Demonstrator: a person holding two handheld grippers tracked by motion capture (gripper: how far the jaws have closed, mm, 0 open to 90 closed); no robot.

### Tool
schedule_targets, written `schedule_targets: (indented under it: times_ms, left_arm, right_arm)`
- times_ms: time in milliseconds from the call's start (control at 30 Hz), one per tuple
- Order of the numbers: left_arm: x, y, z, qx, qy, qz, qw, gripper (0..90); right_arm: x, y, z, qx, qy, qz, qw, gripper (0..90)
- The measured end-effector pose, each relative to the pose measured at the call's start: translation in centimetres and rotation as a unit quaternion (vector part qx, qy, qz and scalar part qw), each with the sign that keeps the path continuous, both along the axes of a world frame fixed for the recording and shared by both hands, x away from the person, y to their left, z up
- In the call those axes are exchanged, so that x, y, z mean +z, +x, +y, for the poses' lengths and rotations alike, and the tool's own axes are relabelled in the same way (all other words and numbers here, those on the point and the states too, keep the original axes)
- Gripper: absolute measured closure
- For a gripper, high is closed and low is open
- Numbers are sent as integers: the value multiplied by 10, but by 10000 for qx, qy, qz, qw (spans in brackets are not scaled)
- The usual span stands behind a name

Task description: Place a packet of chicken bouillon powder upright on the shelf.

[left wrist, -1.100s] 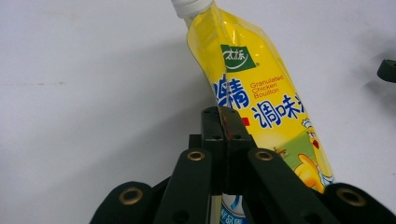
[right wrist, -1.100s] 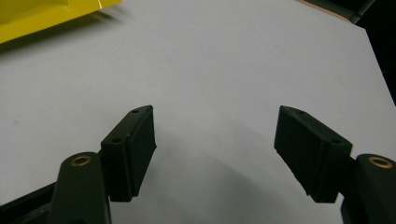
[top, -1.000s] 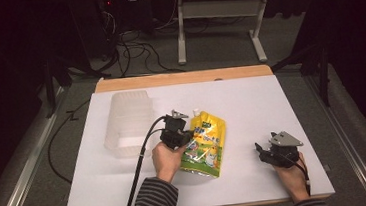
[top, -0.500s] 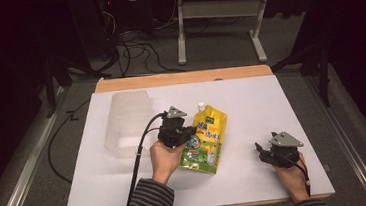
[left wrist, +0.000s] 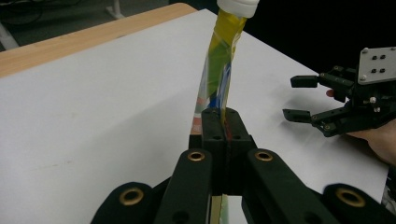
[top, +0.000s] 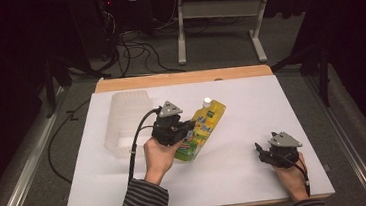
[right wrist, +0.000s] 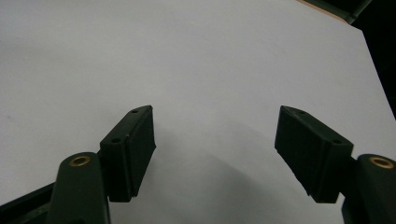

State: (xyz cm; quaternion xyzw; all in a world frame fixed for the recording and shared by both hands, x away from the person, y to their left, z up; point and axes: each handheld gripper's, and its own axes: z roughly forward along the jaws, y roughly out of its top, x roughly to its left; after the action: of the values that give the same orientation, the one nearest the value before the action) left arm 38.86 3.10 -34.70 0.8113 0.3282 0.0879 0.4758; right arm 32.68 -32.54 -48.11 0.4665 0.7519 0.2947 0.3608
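A yellow-green drink pouch (top: 204,126) with a white cap (top: 206,102) is lifted off the white table, its cap pointing to the far side. My left gripper (top: 189,127) is shut on the pouch's edge; in the left gripper view the jaws pinch the thin pouch (left wrist: 219,70), which rises to its cap (left wrist: 237,6). My right gripper (top: 258,152) rests near the table's front right, open, nothing between its fingers (right wrist: 135,149). That same right gripper (left wrist: 299,98) also appears at the right of the left gripper view.
A clear plastic container (top: 124,115) stands at the back left of the white table (top: 251,102), just left of my left hand. A wooden strip (top: 184,78) runs along the far edge. Cables and a desk frame lie on the floor beyond.
My left gripper has carried the pouch slightly back and left, raising it off the table. The right gripper has stayed where it was.
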Motion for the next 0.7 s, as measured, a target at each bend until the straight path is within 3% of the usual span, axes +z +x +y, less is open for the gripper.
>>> schedule_targets:
  times_ms: [267, 700]
  left_arm:
    - [11, 2, 15, 12, -230, -74, 9997, 900]
    - [31, 3, 26, 29, -245, -332, 9991, 900]
  right_arm:
    - [0, 0, 1, 2, -2, 5, 10000, 291]
    - [0, 0, 0, 1, 11, 7, 10000, 285]
